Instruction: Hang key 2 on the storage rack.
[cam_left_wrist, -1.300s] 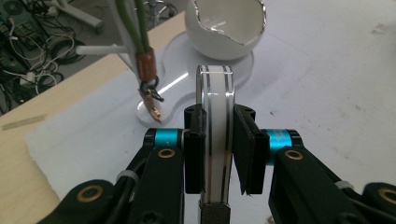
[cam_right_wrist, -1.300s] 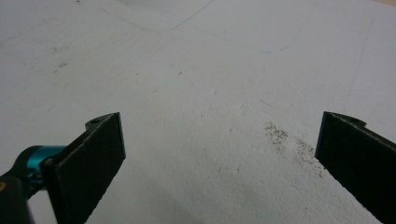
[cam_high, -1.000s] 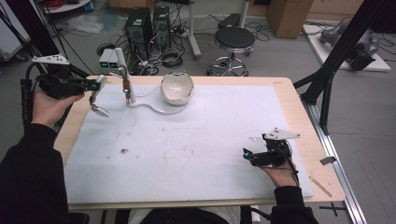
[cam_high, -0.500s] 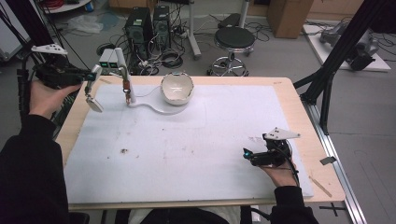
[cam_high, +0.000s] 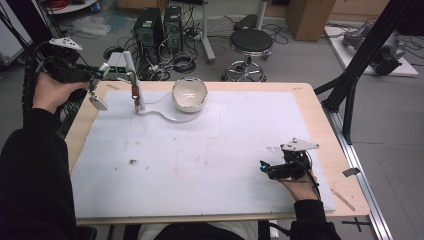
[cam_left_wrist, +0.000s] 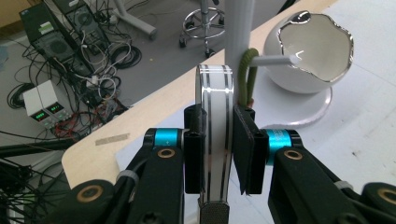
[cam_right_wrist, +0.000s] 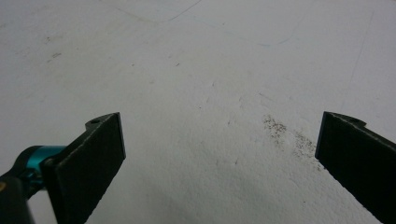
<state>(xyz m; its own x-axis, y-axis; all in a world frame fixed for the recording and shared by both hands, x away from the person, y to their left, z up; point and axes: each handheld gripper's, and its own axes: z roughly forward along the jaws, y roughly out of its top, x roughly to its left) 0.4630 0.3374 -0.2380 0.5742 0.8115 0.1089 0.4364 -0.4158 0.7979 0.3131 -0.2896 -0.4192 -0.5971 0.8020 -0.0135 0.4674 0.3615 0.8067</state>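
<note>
My left gripper (cam_high: 95, 80) is up at the far left corner of the table (cam_high: 320, 107), hand raised off the surface, forearm coming in along the left edge, jaws pointing toward the stand. It's clamped on a watch (cam_left_wrist: 215, 140): in the left gripper view both pads press the flat sides of the band, which runs edge-on straight up between them. So the watch's long axis goes along the jaws, top end toward the white post (cam_left_wrist: 238, 28), lower end with a knurled bit down at the gripper body. In the high view the watch (cam_high: 98, 102) hangs from the jaws over the table's left edge, just short of the post (cam_high: 136, 82).

One stand: white post, curved base, white bowl (cam_high: 189, 94) on it with a silver rim, tipped open toward me. A green loop (cam_left_wrist: 246, 74) hangs on the post right behind the watch; touching or not, can't tell.

My right gripper (cam_high: 267, 168) is low at the near right, resting on the white mat (cam_high: 200, 165), hand behind it, pointing left across the table. Jaws spread wide, nothing between them, just mat with a dirt smudge (cam_right_wrist: 287, 133).

Count: one watch, one stand, one bowl, two grippers.
</note>
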